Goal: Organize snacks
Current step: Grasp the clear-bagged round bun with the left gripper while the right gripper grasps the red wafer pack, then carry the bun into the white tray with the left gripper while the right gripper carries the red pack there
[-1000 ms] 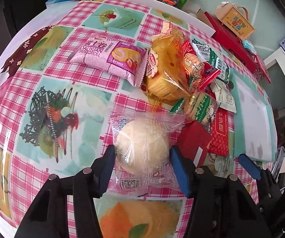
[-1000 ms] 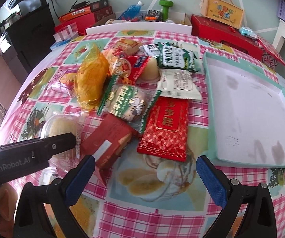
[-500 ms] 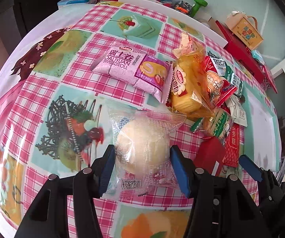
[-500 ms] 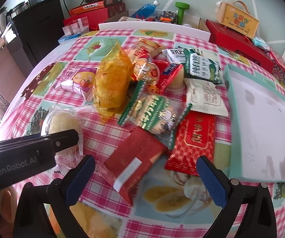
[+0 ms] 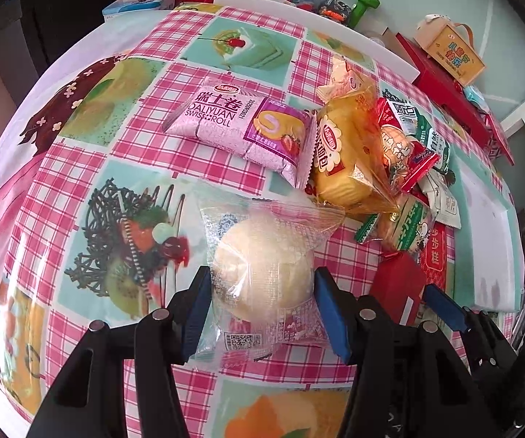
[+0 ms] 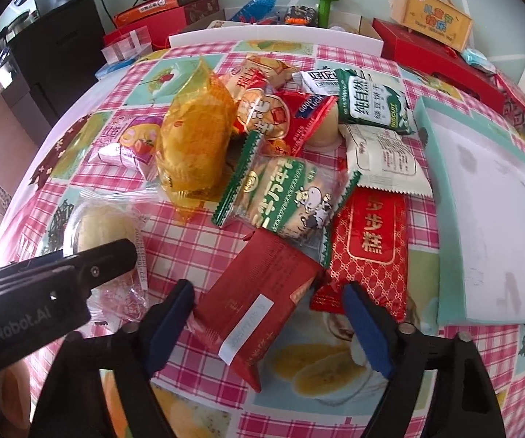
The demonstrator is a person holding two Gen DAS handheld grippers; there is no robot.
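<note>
Your left claw is clamped on the round pale bun in its clear wrapper, blue pads pressed against both sides, with the bun down near the worktop and its checked pink cloth. Just past it lies the pink Swiss roll pack, and to the right of that the yellow bread bag leans on the rest of the snack pile.

Your right claw is closing around the dark red packet with the white label. The packet sits between the pads, but there's a gap on the right side, so it isn't gripped yet. Right next to it are the red and gold cake pack and the green-edged cracker pack with the cow on it, which overlaps the red packet's far end. The teal tray with the white base sits off to the right, just beside the pile.
</note>
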